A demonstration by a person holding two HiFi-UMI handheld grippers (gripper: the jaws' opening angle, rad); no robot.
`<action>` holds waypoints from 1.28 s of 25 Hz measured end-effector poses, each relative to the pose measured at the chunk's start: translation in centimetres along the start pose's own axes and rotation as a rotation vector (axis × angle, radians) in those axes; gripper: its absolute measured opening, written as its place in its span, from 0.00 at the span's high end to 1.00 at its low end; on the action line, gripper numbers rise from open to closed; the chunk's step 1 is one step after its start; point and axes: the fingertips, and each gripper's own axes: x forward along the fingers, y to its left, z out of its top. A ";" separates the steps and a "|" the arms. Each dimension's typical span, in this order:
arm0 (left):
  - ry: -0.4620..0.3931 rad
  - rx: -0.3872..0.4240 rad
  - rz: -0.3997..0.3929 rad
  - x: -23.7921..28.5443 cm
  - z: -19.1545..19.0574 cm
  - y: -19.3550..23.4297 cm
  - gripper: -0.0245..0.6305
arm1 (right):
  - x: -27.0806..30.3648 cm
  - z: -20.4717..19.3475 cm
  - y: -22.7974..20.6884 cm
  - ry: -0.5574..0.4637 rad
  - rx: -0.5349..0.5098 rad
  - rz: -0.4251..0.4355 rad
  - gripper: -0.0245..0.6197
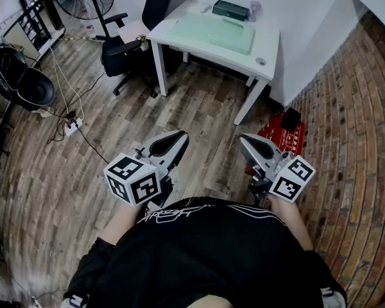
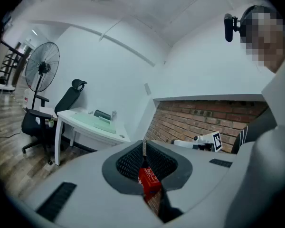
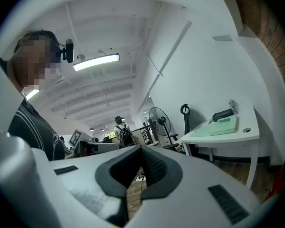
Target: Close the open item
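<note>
On the wooden floor by the brick wall sits the red case, well out of reach of both grippers.

Held close in front of the person's body, the left gripper and the right gripper both have their jaws pressed together with nothing between them. The case lies just past the right gripper's tip in the head view, partly hidden by it, near the leg of the white counter; whether its lid is up cannot be told. Through the slit under the left gripper's closed jaws the same case shows far off, not held. A green mat lies on the counter.
</note>
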 end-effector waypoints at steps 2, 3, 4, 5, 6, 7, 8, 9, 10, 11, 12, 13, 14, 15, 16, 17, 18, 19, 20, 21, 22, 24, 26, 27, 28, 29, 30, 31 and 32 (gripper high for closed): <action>0.004 -0.004 0.004 -0.6 -0.3 0.6 0.89 | 0.3 -0.4 0.0 -0.001 -0.002 -0.006 0.96; 0.005 -0.005 0.007 -0.8 -0.4 0.9 0.89 | 0.5 -0.7 0.0 -0.001 -0.002 -0.009 0.96; 0.005 -0.006 0.010 -1.0 -0.4 1.3 0.89 | 0.8 -0.9 0.0 -0.002 -0.002 -0.011 0.96; 0.006 -0.008 0.013 -1.2 -0.5 1.7 0.89 | 1.1 -1.2 0.0 -0.001 0.001 -0.014 0.96; 0.008 -0.012 0.016 -1.3 -0.6 2.2 0.89 | 1.3 -1.6 0.0 0.001 0.005 -0.016 0.96; 0.012 -0.017 0.017 -1.3 -0.9 2.5 0.89 | 1.5 -2.0 0.0 0.004 0.009 -0.019 0.96; 0.018 -0.022 0.018 -1.4 -1.1 2.8 0.89 | 1.6 -2.3 -0.1 0.007 0.013 -0.022 0.96; 0.024 -0.025 0.019 -1.4 -1.4 3.0 0.89 | 1.7 -2.5 -0.1 0.009 0.016 -0.026 0.96; 0.029 -0.025 0.020 -1.4 -1.5 3.3 0.89 | 1.8 -2.7 -0.2 0.011 0.016 -0.030 0.96; 0.033 -0.021 0.021 -1.3 -1.6 3.5 0.89 | 1.8 -2.7 -0.4 0.012 0.015 -0.035 0.96; 0.036 -0.015 0.022 -1.2 -1.6 3.7 0.89 | 1.9 -2.7 -0.6 0.012 0.012 -0.041 0.96; 0.037 -0.006 0.022 -1.1 -1.7 3.9 0.89 | 2.0 -2.6 -0.9 0.009 0.008 -0.049 0.96; 0.038 0.001 0.020 -0.8 -1.7 4.1 0.89 | 2.0 -2.6 -1.3 0.005 0.004 -0.062 0.96; 0.040 0.007 0.017 -0.5 -1.8 4.4 0.89 | 2.0 -2.6 -1.8 -0.001 0.001 -0.080 0.96; 0.041 0.010 0.015 -0.2 -1.8 4.6 0.89 | 2.0 -2.6 -2.4 -0.005 -0.002 -0.103 0.96; 0.044 0.010 0.016 0.1 -1.9 5.1 0.89 | 2.1 -2.6 -3.1 -0.008 -0.005 -0.128 0.96; 0.045 0.008 0.022 0.5 -1.9 5.6 0.89 | 2.1 -2.7 -3.7 -0.010 -0.008 -0.151 0.96; 0.045 0.004 0.029 0.9 -1.8 6.2 0.89 | 2.3 -2.7 -4.4 -0.009 -0.010 -0.170 0.96; 0.043 -0.004 0.037 1.2 -1.7 6.9 0.89 | 2.4 -2.8 -5.0 -0.008 -0.009 -0.184 0.94; 0.042 -0.014 0.042 1.7 -1.5 7.6 0.89 | 2.6 -2.8 -5.8 -0.007 -0.004 -0.196 0.87; 0.042 -0.027 0.045 2.2 -1.3 8.3 0.89 | 2.8 -2.8 -6.6 -0.008 0.003 -0.207 0.82; 0.037 -0.051 0.053 3.4 -0.8 10.0 0.87 | 3.4 -2.6 -8.5 -0.017 0.014 -0.229 0.75; 0.030 -0.064 0.068 4.8 -0.3 12.0 0.76 | 4.2 -2.3 -10.8 -0.021 0.023 -0.253 0.67; 0.029 -0.067 0.078 5.5 0.0 13.1 0.74 | 4.8 -2.3 -12.1 -0.019 0.030 -0.263 0.65; 0.031 -0.071 0.085 6.3 0.2 14.3 0.72 | 5.4 -2.2 -13.4 -0.016 0.038 -0.273 0.62; 0.036 -0.078 0.086 7.3 0.5 15.4 0.70 | 6.1 -2.0 -14.8 -0.012 0.047 -0.282 0.58; 0.042 -0.086 0.081 8.3 0.9 16.6 0.67 | 7.0 -1.8 -16.3 -0.010 0.057 -0.289 0.55; 0.050 -0.095 0.073 9.5 1.3 17.8 0.64 | 7.9 -1.5 -17.7 -0.007 0.067 -0.295 0.52; 0.058 -0.102 0.068 10.6 1.8 18.9 0.60 | 8.9 -1.2 -19.2 -0.005 0.077 -0.301 0.51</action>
